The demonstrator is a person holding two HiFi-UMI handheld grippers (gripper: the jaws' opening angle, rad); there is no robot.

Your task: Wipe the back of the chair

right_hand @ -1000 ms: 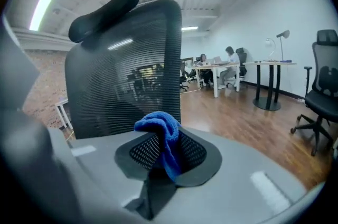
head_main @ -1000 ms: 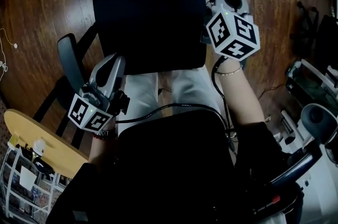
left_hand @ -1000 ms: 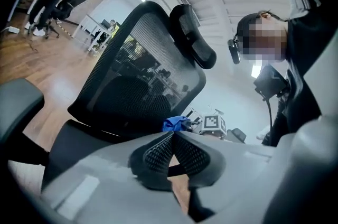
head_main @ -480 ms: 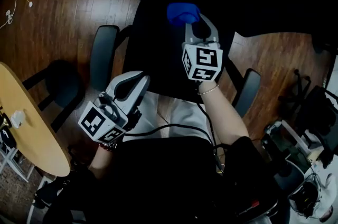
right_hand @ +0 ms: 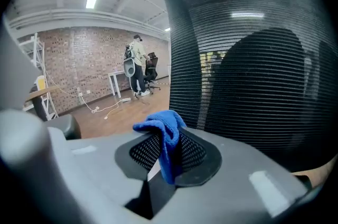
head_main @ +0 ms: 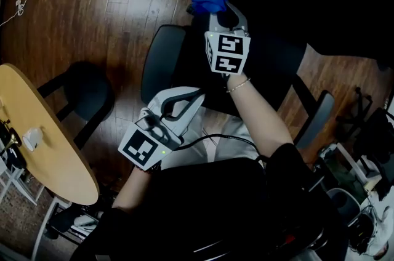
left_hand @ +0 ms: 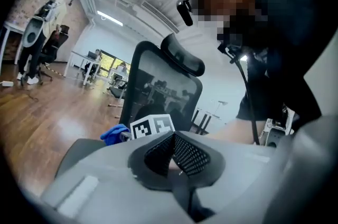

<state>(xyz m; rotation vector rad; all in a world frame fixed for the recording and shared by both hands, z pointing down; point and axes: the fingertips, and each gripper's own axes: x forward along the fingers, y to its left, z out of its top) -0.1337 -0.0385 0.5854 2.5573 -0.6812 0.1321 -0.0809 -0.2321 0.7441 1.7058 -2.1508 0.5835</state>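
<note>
The black mesh chair back (head_main: 271,50) fills the upper right of the head view, and in the right gripper view the chair back (right_hand: 248,59) stands close ahead. My right gripper (head_main: 219,6) is shut on a blue cloth (head_main: 205,1) at the left edge of the back. The blue cloth (right_hand: 165,136) hangs out from between the jaws of the right gripper (right_hand: 166,157). My left gripper (head_main: 188,96) is lower, near my lap, shut with nothing in it. From the left gripper (left_hand: 173,158) I see the chair back (left_hand: 161,88), its headrest (left_hand: 182,56) and the cloth (left_hand: 116,134).
The chair's grey armrest (head_main: 159,63) lies left of the back, and a second armrest (head_main: 314,121) is at the right. A yellow round table (head_main: 43,143) stands at the left on the wooden floor (head_main: 111,1). Other chairs and gear crowd the lower right.
My right gripper has carried the cloth leftward across the chair back, from its right side to its left edge. The left gripper has stayed shut and risen a little.
</note>
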